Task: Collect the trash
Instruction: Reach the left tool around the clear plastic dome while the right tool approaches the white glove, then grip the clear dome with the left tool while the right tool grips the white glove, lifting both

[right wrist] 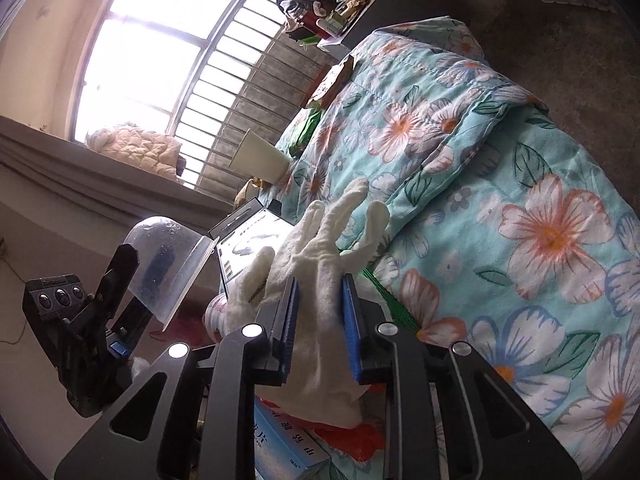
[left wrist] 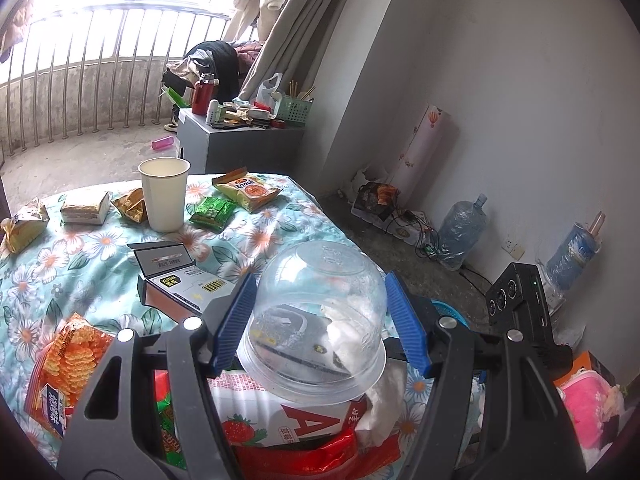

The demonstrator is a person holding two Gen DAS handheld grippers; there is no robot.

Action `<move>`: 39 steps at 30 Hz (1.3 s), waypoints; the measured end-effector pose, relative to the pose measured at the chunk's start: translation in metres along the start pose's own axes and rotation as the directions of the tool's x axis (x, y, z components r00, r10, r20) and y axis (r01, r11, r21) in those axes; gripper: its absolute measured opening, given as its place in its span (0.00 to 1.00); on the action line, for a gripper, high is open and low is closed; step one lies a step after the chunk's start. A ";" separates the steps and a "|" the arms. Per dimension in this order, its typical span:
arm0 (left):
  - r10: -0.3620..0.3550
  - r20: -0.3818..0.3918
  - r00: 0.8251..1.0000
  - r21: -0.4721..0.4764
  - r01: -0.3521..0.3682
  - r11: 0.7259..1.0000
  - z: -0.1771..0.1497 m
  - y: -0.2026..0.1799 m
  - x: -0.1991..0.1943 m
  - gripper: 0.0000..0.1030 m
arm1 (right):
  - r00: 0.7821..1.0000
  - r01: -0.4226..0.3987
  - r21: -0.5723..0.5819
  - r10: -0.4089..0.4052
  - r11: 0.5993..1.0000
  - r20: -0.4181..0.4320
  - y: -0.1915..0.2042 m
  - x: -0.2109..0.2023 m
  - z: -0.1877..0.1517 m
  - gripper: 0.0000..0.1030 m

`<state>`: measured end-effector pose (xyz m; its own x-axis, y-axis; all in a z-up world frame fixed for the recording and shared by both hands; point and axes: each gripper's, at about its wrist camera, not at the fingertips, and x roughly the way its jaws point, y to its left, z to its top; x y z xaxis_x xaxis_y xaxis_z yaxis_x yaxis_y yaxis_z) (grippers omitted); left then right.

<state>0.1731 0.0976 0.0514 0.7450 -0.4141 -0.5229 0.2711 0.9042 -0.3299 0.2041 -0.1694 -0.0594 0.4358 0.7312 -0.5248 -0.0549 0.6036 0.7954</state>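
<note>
Glove (right wrist: 320, 280) — between (clamped) right hand-held gripper (right wrist: 320, 332) pads

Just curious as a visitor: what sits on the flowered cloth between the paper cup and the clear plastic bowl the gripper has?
In the left wrist view, an open dark box with yellow labels lies between the paper cup and the clear plastic bowl, on the flowered cloth.

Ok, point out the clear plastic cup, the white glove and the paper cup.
clear plastic cup (left wrist: 320, 304): left wrist view, side wall, held upside down.
white glove (right wrist: 320, 264): right wrist view, the palm above the pads.
paper cup (left wrist: 166, 200): left wrist view, outer wall, standing upright.
</note>
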 end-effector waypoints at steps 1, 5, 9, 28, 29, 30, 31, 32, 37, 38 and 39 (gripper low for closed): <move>0.000 0.001 1.000 -0.002 0.000 1.000 0.000 0.000 -0.001 0.60 | 1.000 -0.004 -0.002 0.004 1.000 0.005 0.001 -0.002 -0.001 0.11; 0.001 0.007 1.000 -0.004 -0.001 1.000 -0.001 0.000 -0.005 0.60 | 0.999 -0.025 -0.005 0.025 1.000 0.027 0.002 -0.016 -0.006 0.06; 0.000 0.017 1.000 -0.004 0.001 1.000 -0.002 -0.003 -0.009 0.60 | 0.997 -0.049 -0.015 0.050 0.999 0.051 0.008 -0.030 -0.009 0.06; -0.041 0.052 0.998 0.027 0.040 0.999 -0.004 -0.030 -0.041 0.60 | 0.971 -0.093 -0.051 0.102 0.994 0.215 0.021 -0.112 -0.025 0.05; -0.046 0.052 0.998 0.030 0.044 0.999 -0.005 -0.032 -0.041 0.60 | 0.969 -0.091 -0.050 0.100 0.995 0.224 0.020 -0.115 -0.025 0.05; -0.050 0.051 0.997 0.034 0.048 0.998 -0.005 -0.035 -0.042 0.60 | 0.967 -0.090 -0.048 0.099 0.995 0.233 0.019 -0.118 -0.026 0.05; -0.053 0.050 0.997 0.037 0.051 0.998 -0.005 -0.037 -0.042 0.60 | 0.965 -0.089 -0.044 0.097 0.995 0.243 0.017 -0.122 -0.027 0.05; -0.056 0.049 0.997 0.041 0.055 0.998 -0.005 -0.040 -0.042 0.60 | 0.963 -0.087 -0.042 0.095 0.995 0.251 0.015 -0.126 -0.028 0.05; -0.073 0.041 0.996 0.062 0.071 0.996 -0.005 -0.053 -0.041 0.60 | 0.953 -0.089 -0.028 0.094 0.996 0.287 0.006 -0.141 -0.032 0.05; -0.076 0.041 0.996 0.066 0.074 0.995 -0.004 -0.056 -0.041 0.60 | 0.952 -0.090 -0.027 0.094 0.996 0.292 0.005 -0.144 -0.033 0.05; -0.080 0.039 0.996 0.070 0.077 0.995 -0.004 -0.059 -0.040 0.60 | 0.950 -0.092 -0.025 0.095 0.995 0.298 0.002 -0.147 -0.034 0.05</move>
<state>0.1245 0.0604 0.0885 0.7444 -0.4807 -0.4635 0.3696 0.8747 -0.3136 0.1094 -0.2652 0.0096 0.6763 0.6575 -0.3322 -0.1176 0.5416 0.8324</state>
